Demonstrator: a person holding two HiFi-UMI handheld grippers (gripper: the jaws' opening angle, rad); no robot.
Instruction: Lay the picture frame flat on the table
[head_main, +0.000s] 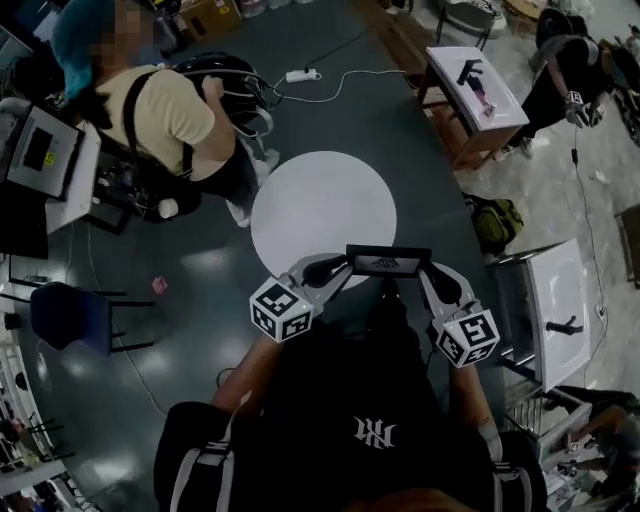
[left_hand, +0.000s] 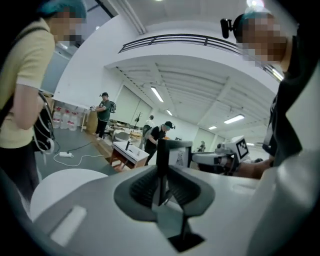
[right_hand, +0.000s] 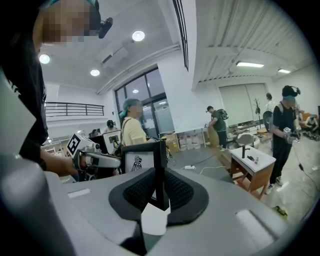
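Note:
A black picture frame (head_main: 388, 262) with a white print hangs in the air over the near edge of the round white table (head_main: 320, 205), standing roughly upright. My left gripper (head_main: 343, 267) is shut on its left edge and my right gripper (head_main: 428, 270) is shut on its right edge. In the left gripper view the frame's black side (left_hand: 162, 162) runs up between the ribbed pads of the left gripper (left_hand: 162, 192). In the right gripper view the frame (right_hand: 144, 162) is pinched by the right gripper (right_hand: 160, 192), with the left gripper's white body (right_hand: 100, 161) beyond it.
A person in a yellow shirt (head_main: 170, 115) stands at the table's far left. A small white-topped table (head_main: 475, 85) is at the back right, another white surface (head_main: 560, 300) at right. A power strip with cable (head_main: 300, 75), a green bag (head_main: 497, 222) and a blue chair (head_main: 70, 315) are on the floor.

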